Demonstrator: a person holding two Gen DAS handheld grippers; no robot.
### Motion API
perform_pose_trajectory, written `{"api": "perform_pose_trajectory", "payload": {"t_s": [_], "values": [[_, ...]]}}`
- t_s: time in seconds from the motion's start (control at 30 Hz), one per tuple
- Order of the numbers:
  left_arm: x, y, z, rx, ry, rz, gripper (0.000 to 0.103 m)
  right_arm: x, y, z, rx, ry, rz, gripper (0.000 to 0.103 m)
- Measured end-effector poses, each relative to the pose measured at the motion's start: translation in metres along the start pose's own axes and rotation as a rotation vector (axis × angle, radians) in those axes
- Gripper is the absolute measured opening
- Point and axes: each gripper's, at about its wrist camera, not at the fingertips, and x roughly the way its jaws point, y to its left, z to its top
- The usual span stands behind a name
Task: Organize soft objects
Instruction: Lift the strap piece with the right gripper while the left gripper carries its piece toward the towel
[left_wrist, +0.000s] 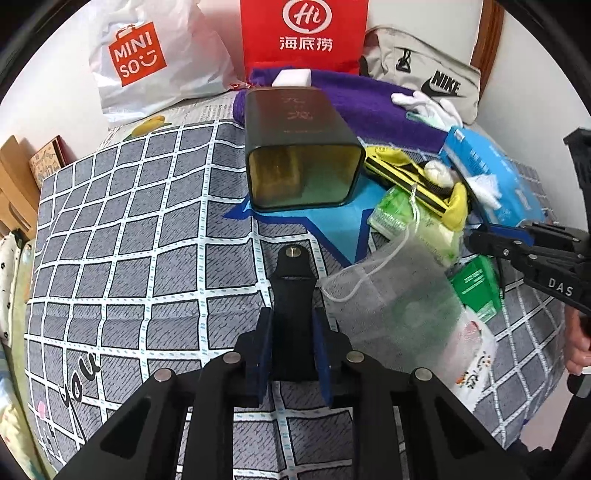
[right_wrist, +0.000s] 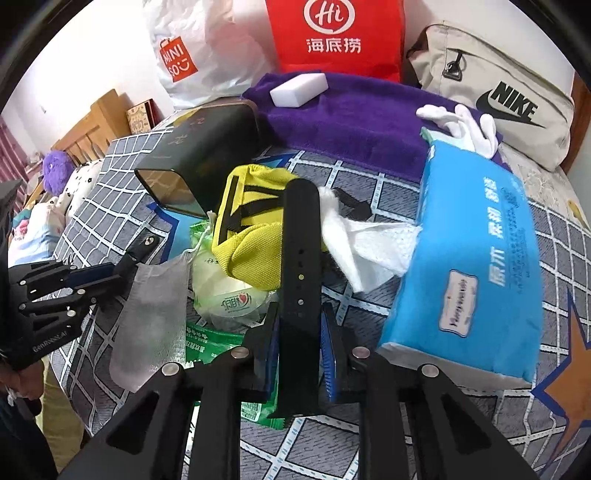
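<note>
Now your left gripper (left_wrist: 291, 325) is clenched on one black strap piece (left_wrist: 293, 280), your right gripper (right_wrist: 300, 347) on a second smooth, holed black strap (right_wrist: 300, 266), mid-frame. Outward: yellow woven pouch (right_wrist: 255, 221), glossy blue tissue pack (right_wrist: 476, 266), fuzzy purple towel (right_wrist: 354, 118).

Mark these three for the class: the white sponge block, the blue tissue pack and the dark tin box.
white sponge block (right_wrist: 299, 89), right wrist view, its top face.
blue tissue pack (right_wrist: 476, 254), right wrist view, its printed front.
dark tin box (left_wrist: 291, 122), left wrist view, its upper side.
</note>
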Motion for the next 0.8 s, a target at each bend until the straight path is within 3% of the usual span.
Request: {"api": "perform_pose_trajectory", "payload": {"t_s": [0.3, 0.8], "values": [[-0.008, 0.017, -0.003, -0.061, -0.010, -0.018, 0.020, -0.012, 0.001, -0.001, -0.012, -0.027, 0.007, 0.020], [-0.027, 0.013, 0.019, -0.072, -0.063, -0.049, 0.020, -0.042, -0.006, 0.009, -0.011, -0.066, 0.031, 0.020]]}}
